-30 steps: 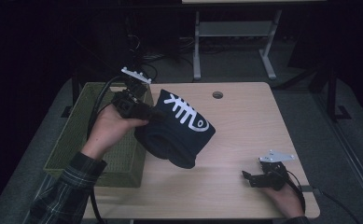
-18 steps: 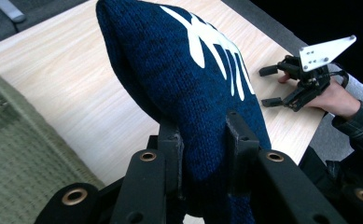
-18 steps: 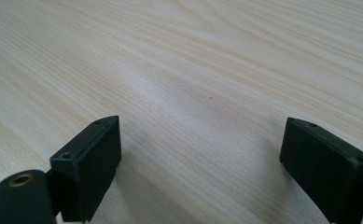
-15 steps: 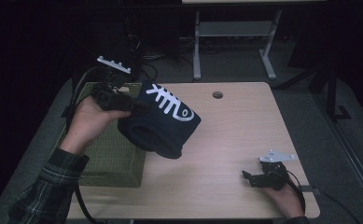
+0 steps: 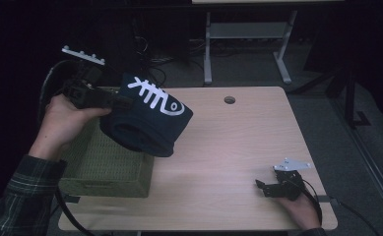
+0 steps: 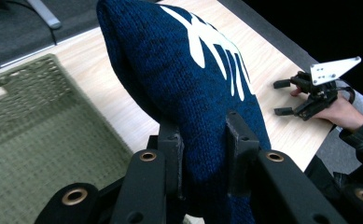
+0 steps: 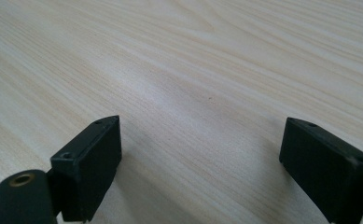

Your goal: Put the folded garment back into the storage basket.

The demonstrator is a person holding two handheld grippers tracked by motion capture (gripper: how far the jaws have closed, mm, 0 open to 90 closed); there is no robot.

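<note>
1. A dark blue knitted hat (image 5: 147, 120) with a white fish-bone pattern hangs in the air, clear of the table top, over the right edge of the green basket and the table's left part.
2. The left gripper (image 5: 111, 102) has its jaws clamped on the hat's knit; in the left gripper view the fabric (image 6: 202, 107) is pinched between the two black jaws and bulges out past them.
3. The person's left hand (image 5: 63, 120) holds that gripper raised above the basket, a plaid sleeve (image 5: 16, 196) coming in from the lower left.
4. The green woven basket (image 5: 105, 167) sits on the left end of the wooden table (image 5: 238, 147), partly under the hat.
5. The right gripper (image 5: 264, 188) rests low near the table's front right corner, well apart from the hat, its jaws spread wide with bare wood (image 7: 202, 93) between them.
6. A round hole (image 5: 229, 100) shows in the table near its far edge.
</note>
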